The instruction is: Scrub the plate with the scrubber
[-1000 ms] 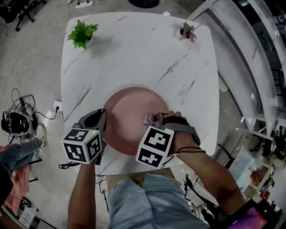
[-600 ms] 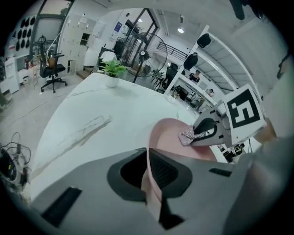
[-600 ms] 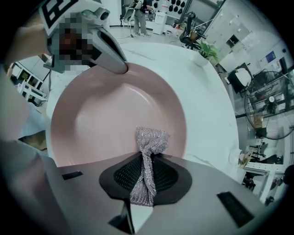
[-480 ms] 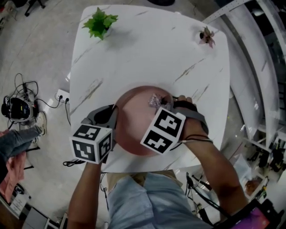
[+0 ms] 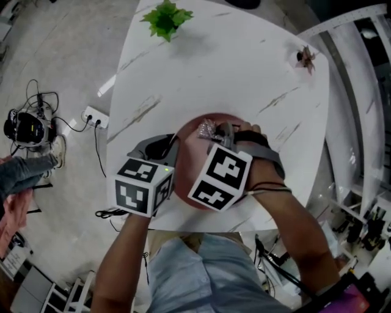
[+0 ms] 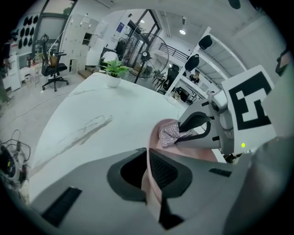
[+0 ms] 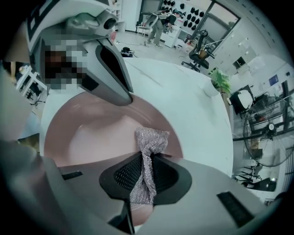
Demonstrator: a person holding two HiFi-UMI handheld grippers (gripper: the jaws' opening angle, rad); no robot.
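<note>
The white marbled table [image 5: 244, 79] bears a pink plate [image 5: 190, 143], green plant [image 5: 166, 18] and small flower [image 5: 305, 58].

The plate [image 5: 190, 160] is dusty pink, the scrubber [image 5: 206, 129] a glittery silver mesh. The worktop [image 5: 232, 67] is white, streaked with grey marble veins. The potted plant [image 5: 166, 18] has bright green leaves.

The place looks like an open lab-office: swivel chairs [image 6: 51, 69], a standing fan [image 6: 148, 48], white racks [image 6: 202, 50], a floor power strip [image 5: 93, 116].
</note>
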